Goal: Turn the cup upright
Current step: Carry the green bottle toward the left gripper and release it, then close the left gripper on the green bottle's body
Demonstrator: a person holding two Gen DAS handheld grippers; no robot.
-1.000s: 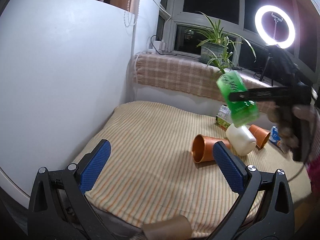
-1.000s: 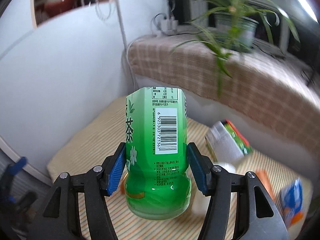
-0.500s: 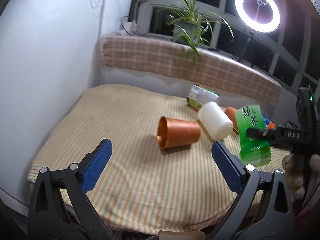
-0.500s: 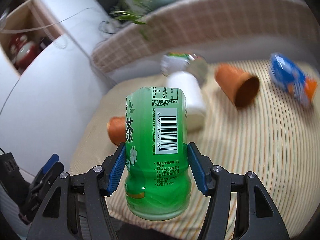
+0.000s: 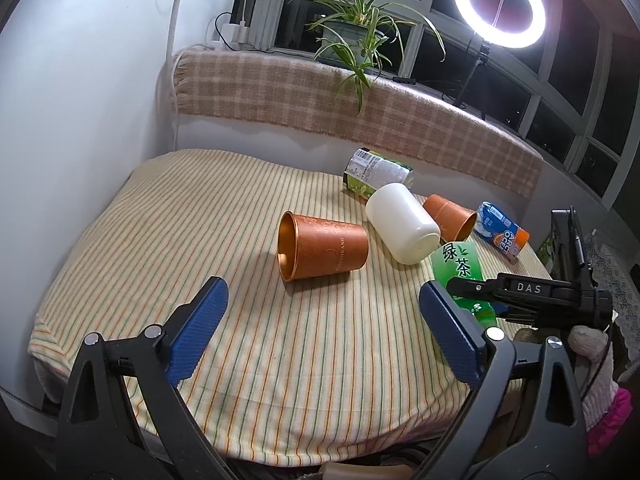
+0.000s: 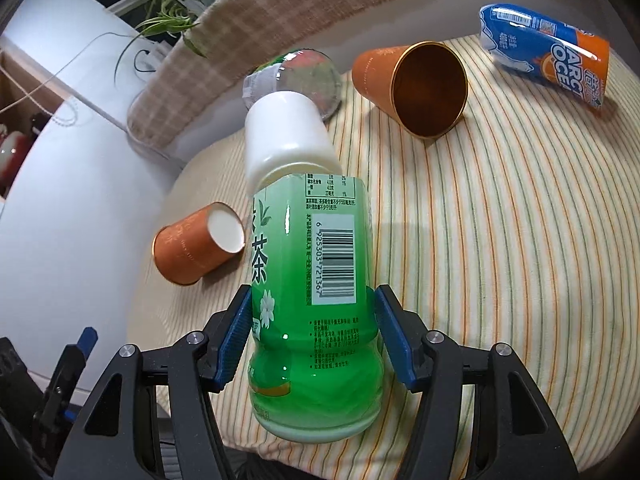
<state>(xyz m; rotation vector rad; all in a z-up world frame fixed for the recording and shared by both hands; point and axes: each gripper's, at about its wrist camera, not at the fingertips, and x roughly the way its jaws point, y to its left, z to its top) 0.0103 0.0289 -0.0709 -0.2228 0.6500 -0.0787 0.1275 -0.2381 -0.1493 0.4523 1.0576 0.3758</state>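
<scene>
Our right gripper [image 6: 312, 332] is clamped on a translucent green tea bottle-shaped cup with a barcode label [image 6: 316, 300], its blue pads [image 6: 236, 336] pressed against both sides of the waist; in the left wrist view that cup [image 5: 464, 276] sits at the right front edge of the striped yellow cloth-covered table [image 5: 200, 240]. Our left gripper [image 5: 320, 336] hangs spread wide with nothing between its blue pads [image 5: 196, 328], above the near part of the cloth. Ahead of it an orange paper cup with a gold rim [image 5: 324, 246] lies on its side, mouth to the left. Just beyond lies a white plastic jar [image 5: 402, 224], then a second orange cup [image 5: 450, 216], a green-labelled can [image 5: 376, 174] and a blue and orange packet [image 5: 502, 230], all on their sides.
</scene>
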